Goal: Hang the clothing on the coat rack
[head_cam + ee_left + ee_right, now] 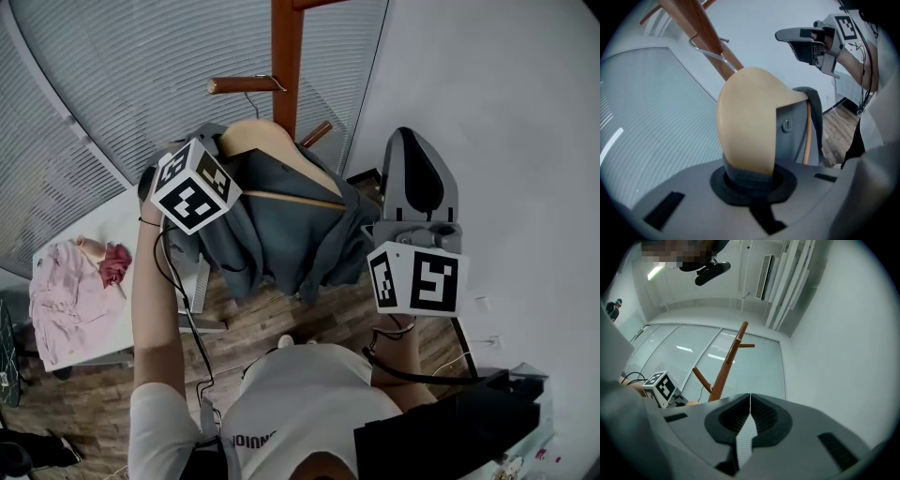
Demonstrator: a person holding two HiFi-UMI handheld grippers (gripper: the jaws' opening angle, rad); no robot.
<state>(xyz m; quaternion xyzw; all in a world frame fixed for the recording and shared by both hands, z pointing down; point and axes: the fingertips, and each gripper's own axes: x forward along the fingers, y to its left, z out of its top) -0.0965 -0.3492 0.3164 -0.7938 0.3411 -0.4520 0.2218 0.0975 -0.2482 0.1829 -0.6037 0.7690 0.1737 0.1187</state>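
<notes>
**Left tool clamped, right tool raised and empty**

You are reaching your left arm (155, 300) out ahead of you. The left tool (752, 176) is gripping with its jaws pressed shut on the rounded end of the hanger (750, 122). Your right forearm (392, 361) is rising close to your chest. The right tool (750, 399) is pointing upward, its jaws meeting with nothing between them. The two tools are sitting well apart.

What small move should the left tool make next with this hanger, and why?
Probably lower the left tool slightly: the wire hook of the pale wooden hanger it clamps, carrying the grey jacket, already seems looped over the brown wooden rack peg, so it should settle there.
</notes>
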